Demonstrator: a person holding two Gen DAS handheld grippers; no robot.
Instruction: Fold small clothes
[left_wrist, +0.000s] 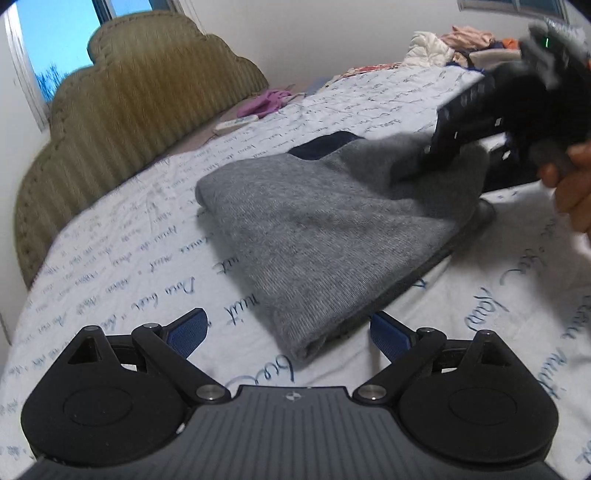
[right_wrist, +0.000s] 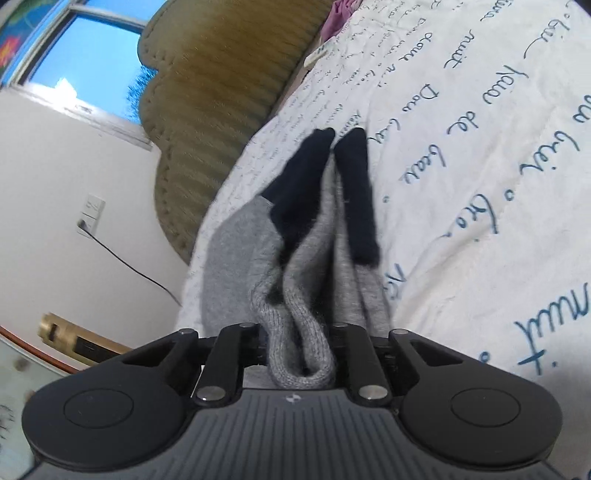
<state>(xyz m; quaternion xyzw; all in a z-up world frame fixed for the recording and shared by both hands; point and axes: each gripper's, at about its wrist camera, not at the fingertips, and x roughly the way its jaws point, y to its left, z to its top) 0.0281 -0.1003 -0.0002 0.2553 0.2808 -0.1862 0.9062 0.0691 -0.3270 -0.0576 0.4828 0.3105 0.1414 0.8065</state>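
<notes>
The grey knit garment (left_wrist: 317, 236) is soft, finely ribbed wool with a navy band (left_wrist: 323, 146) at its far end, and it lies folded flat in the middle of the bed (left_wrist: 110, 258), well in from the foot edge. The bedspread is white quilted cotton printed with blue cursive script. The left gripper (left_wrist: 288, 328) hovers just short of the garment's near corner, its blue textured pads (left_wrist: 188, 330) spread wide with nothing between them. The right gripper (right_wrist: 299, 347) is clamped on a bunched fold of the same grey knit, whose thick ribbed edge bulges back between its black links; the navy cuffs (right_wrist: 354, 192) hang beyond it. A scalloped, ribbed olive headboard (left_wrist: 122, 122) stands along the bed's far-left edge. A purple cloth (left_wrist: 264, 103) lies near it, and a heap of pale clothes (left_wrist: 454, 42) crowds the far corner.
</notes>
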